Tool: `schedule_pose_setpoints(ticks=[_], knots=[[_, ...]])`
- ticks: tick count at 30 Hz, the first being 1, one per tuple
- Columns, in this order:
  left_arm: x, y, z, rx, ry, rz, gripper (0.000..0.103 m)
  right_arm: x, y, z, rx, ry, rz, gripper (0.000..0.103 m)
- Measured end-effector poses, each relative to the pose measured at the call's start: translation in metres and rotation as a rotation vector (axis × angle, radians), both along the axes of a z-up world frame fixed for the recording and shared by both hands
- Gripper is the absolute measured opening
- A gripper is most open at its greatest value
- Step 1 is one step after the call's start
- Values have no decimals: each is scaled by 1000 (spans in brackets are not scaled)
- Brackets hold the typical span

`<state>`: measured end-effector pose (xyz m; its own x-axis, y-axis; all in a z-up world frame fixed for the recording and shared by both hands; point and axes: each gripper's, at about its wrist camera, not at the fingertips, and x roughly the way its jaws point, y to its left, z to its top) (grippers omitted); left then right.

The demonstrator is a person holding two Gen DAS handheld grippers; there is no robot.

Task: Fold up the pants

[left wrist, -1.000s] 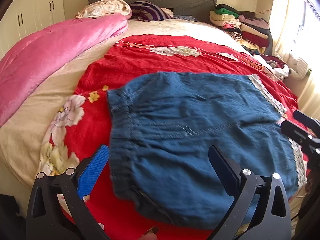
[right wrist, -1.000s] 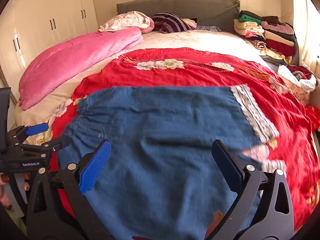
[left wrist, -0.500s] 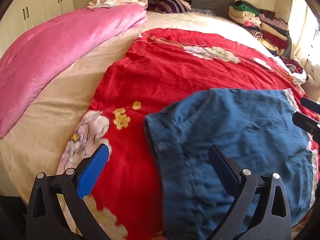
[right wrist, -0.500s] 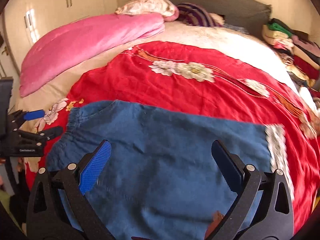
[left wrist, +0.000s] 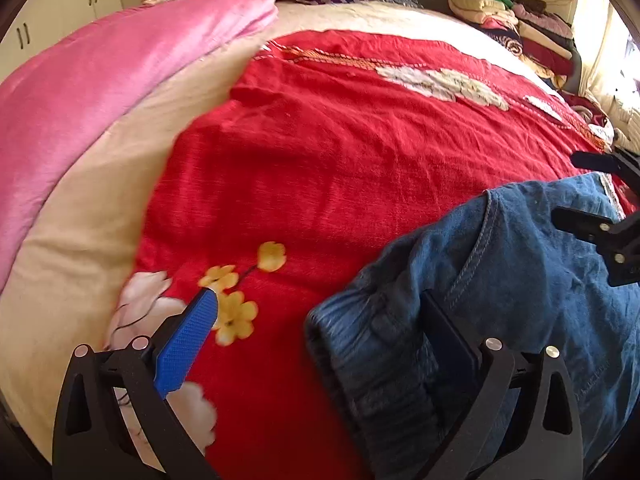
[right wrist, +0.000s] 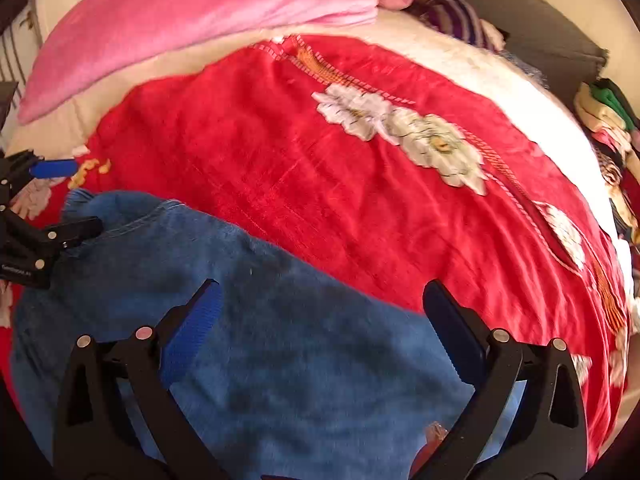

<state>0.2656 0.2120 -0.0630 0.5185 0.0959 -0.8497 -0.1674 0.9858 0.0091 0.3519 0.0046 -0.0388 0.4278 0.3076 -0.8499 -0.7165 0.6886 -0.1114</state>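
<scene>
Both sets of jaws stand spread wide, pinching nothing. Beyond them the bed (left wrist: 100, 216) fills the room, with a pink quilt (left wrist: 100, 92) along its left side and a red blanket (left wrist: 340, 152) (flowered, white and yellow) laid across the middle. The pants (right wrist: 280, 340), blue denim, lie flat on the blanket at the near edge. The right gripper (right wrist: 320, 304) hovers over their middle; the left gripper (left wrist: 320, 312) sits at the waistband corner, one jaw over the denim, the other over red cloth.
</scene>
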Motion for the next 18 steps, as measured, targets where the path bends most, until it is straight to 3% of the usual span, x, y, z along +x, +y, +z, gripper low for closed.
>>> schedule_pose_setpoints(ticks=[1,3,4,5,8,12,14,17,18], knots=[[2,-1,-2,-7,0,-6,97,2,3,-2,-6,2,7,95],[2,-6,-3,-30,-23,-37,74,5,11,-9,-26,10,38,95],[1,-9,-3,-50,-32,-60,54,6,15,-11,-34,13,48,95],[-1,-13,-2,-60,-38,-78,41,6,18,-14,-44,14,61,95],[-10,-27,5,0,-59,-124,29,3,23,-16,-62,-7,103,95],[-30,-31,30,-50,-146,-143,28,-4,26,-14,-57,-48,156,95],[-43,-34,44,-74,-193,-161,25,-11,26,-14,-60,-75,190,90],[-59,-43,59,-92,-246,-203,23,-22,27,-15,-46,-100,237,71],[-64,-48,63,-96,-259,-219,22,-27,25,-14,-28,-97,253,57]])
